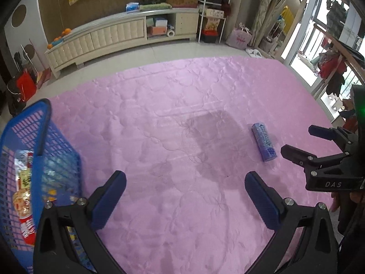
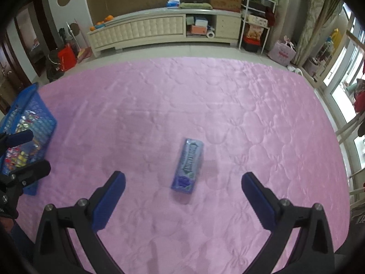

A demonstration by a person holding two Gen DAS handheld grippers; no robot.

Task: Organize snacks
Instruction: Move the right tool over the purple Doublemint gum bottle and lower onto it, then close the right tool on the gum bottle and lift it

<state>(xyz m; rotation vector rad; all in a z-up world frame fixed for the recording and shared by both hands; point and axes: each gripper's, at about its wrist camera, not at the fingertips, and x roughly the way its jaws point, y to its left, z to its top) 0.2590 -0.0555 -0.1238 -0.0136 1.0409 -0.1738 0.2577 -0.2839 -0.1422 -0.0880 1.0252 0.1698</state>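
A blue-purple snack pack point(image 2: 188, 165) lies flat on the pink quilted cover point(image 2: 205, 96), just ahead of my right gripper point(image 2: 182, 182), which is open and empty above the cover. In the left wrist view the same pack point(image 1: 264, 142) lies at the right, with the right gripper point(image 1: 296, 140) close beside it. My left gripper point(image 1: 186, 185) is open with nothing between its fingers. The blue plastic basket point(image 1: 49, 137), with several snack packets inside, stands next to its left finger. The basket point(image 2: 41, 114) is at the far left edge in the right wrist view.
The pink cover ends at a tiled floor point(image 2: 182, 50), beyond which stands a long cream cabinet point(image 2: 159, 29). A white shelf rack point(image 2: 255, 18) and a pink bag point(image 2: 282, 52) are at the back right. Windows point(image 1: 319, 45) run along the right side.
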